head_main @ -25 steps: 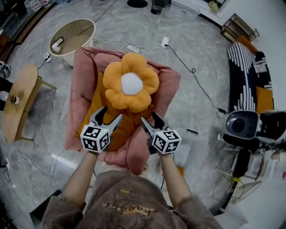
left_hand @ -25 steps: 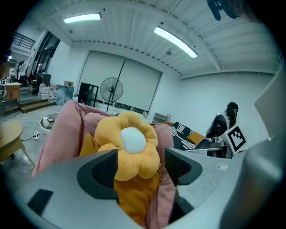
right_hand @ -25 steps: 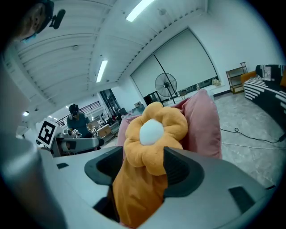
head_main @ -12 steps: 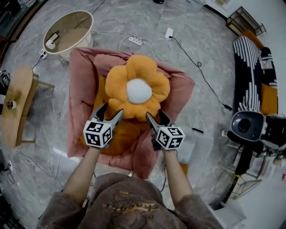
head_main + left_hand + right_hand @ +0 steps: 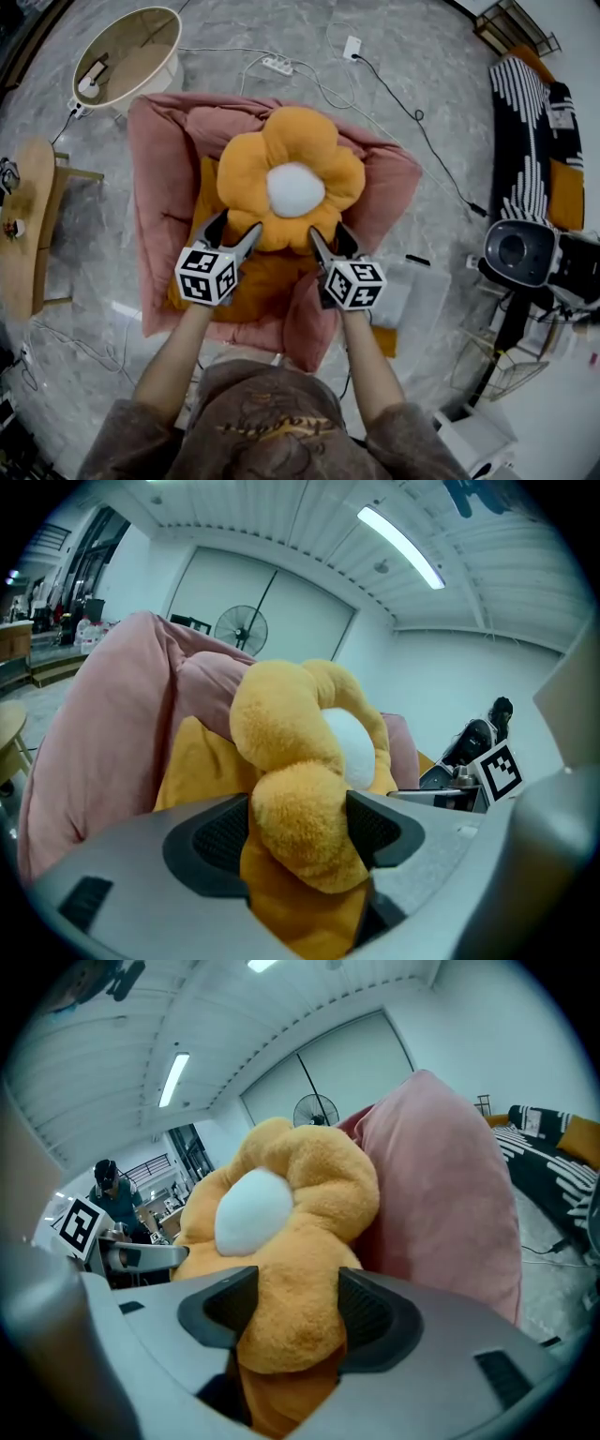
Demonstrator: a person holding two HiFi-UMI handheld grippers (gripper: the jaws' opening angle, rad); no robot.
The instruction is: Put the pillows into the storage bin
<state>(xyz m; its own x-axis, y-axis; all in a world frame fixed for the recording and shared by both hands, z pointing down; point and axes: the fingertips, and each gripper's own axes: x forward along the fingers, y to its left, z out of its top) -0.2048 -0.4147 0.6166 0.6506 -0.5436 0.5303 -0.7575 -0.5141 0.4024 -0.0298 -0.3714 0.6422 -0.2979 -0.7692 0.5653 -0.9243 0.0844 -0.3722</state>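
An orange flower-shaped pillow with a white centre is held by its two near petals. My left gripper is shut on the left petal. My right gripper presses on the right petal, and its jaws are closing a little. The flower pillow lies over a square orange pillow and a large pink cushion. In both gripper views the fluffy petal fills the gap between the pads. No storage bin can be told apart for certain.
Marble floor all round. A round beige tub stands far left, a wooden side table at the left edge. A power strip with cables lies behind the cushions. A clear box, a fan and a striped fabric are on the right.
Both grippers keep their hold on the flower pillow. The pillow and cushions have shifted slightly right and up in the head view, and the tub and side table have slid toward the upper left.
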